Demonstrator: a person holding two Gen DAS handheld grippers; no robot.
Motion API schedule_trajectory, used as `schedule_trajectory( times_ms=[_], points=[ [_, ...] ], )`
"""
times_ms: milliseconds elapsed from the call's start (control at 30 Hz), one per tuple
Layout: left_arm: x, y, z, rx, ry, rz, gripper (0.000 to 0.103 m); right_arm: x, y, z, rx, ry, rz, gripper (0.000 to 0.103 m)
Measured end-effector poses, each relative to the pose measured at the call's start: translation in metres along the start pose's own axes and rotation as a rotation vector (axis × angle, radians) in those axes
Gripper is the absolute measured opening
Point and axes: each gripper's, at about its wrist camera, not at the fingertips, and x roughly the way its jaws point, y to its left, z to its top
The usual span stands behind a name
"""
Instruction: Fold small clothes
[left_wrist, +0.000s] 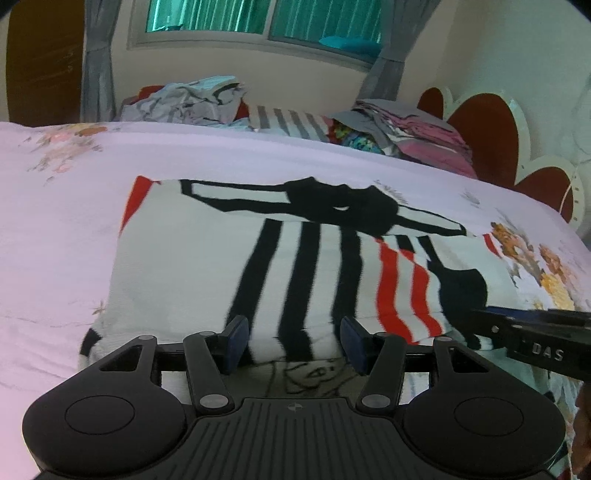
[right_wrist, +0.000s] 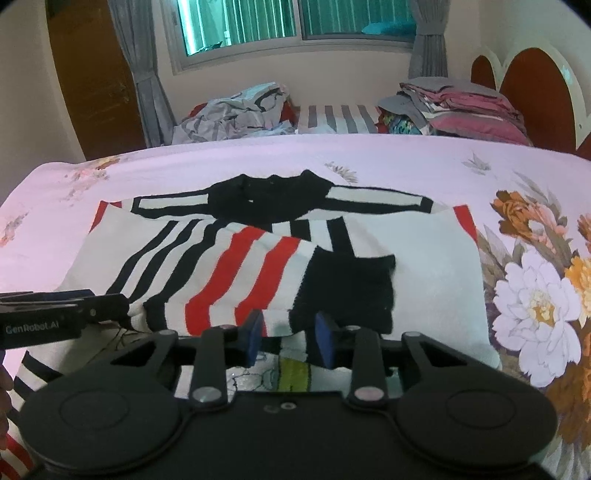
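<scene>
striped sweater (left_wrist: 295, 258) spread flat on floral bedsheet (left_wrist: 66, 229), sleeve with red stripes (right_wrist: 240, 273) folded across front. left gripper (left_wrist: 293, 343) angled down at near hem, jaws partly apart, fabric between pads (grip unclear). right gripper (right_wrist: 288, 338) tilted down likewise, narrower gap, at sleeve edge, pads not visibly pinching.

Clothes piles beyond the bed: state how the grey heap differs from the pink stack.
The grey heap is crumpled and loose; the pink stack lies in flat folded layers. The heap is pale grey with black trim; the stack is pink and maroon under a grey piece. Both sit beyond the bed, below the window.
</scene>
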Motion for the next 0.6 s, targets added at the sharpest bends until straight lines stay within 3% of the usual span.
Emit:
schedule_trajectory(
  times_ms=[167, 233, 400, 500, 600],
  points=[
    [0.011, -0.003, -0.002, 0.019, 0.017, 0.022, 0.056, 0.013, -0.013, 0.007, 0.021, 0.015, -0.046, 0.035],
    [0.010, 0.002, 0.001, 0.000, 0.004, 0.026, 0.056, 0.015, -0.026, 0.012, 0.059, 0.002, -0.051, 0.043],
    [0.016, 0.027, 0.032, -0.008, -0.044, 0.091, 0.057, 0.034, -0.057, 0.026, 0.122, 0.026, -0.090, 0.049],
    [0.026, 0.052, 0.048, -0.050, -0.054, 0.149, 0.057, 0.046, -0.064, 0.027, 0.167, 0.054, -0.075, 0.047],
    [0.038, 0.072, 0.058, -0.069, -0.050, 0.141, 0.057, 0.053, -0.056, 0.026, 0.142, 0.065, -0.048, 0.028]
  ],
)
